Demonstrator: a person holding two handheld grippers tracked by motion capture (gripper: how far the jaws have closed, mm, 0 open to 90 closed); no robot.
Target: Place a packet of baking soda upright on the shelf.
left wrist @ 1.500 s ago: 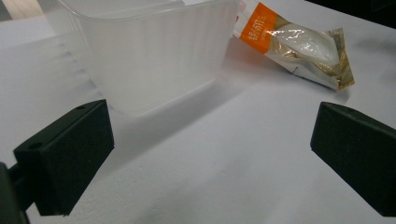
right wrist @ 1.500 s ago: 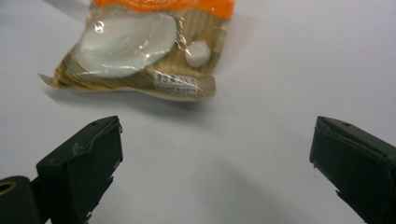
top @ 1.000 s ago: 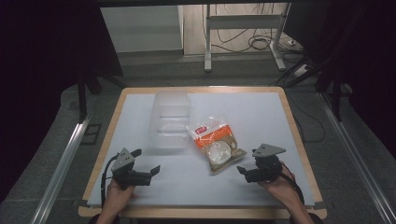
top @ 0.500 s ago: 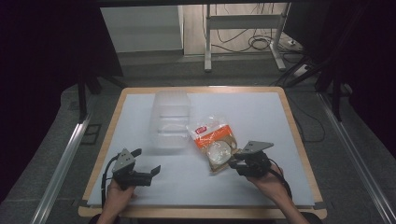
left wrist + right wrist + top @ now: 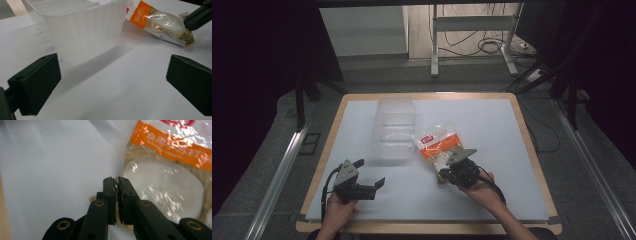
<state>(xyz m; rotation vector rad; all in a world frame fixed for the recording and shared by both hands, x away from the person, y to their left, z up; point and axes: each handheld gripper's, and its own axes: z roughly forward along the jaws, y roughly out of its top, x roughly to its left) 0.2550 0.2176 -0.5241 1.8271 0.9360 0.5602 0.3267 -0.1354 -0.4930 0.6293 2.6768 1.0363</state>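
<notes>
Right gripper (image 5: 447,172): fingers pinched nearly together on the near edge of the orange-and-clear snack packet (image 5: 438,145); the grip looks thin.
Packet: lies flat on the desk (image 5: 492,125), its long axis running away from the right fingers, towards the far left.
Clear plastic container (image 5: 393,131): just beyond the packet's far-left end, open side up.
Left gripper (image 5: 373,176): fingers spread wide, holding nothing, container straight ahead.
Room: bare desk around both grippers.
</notes>
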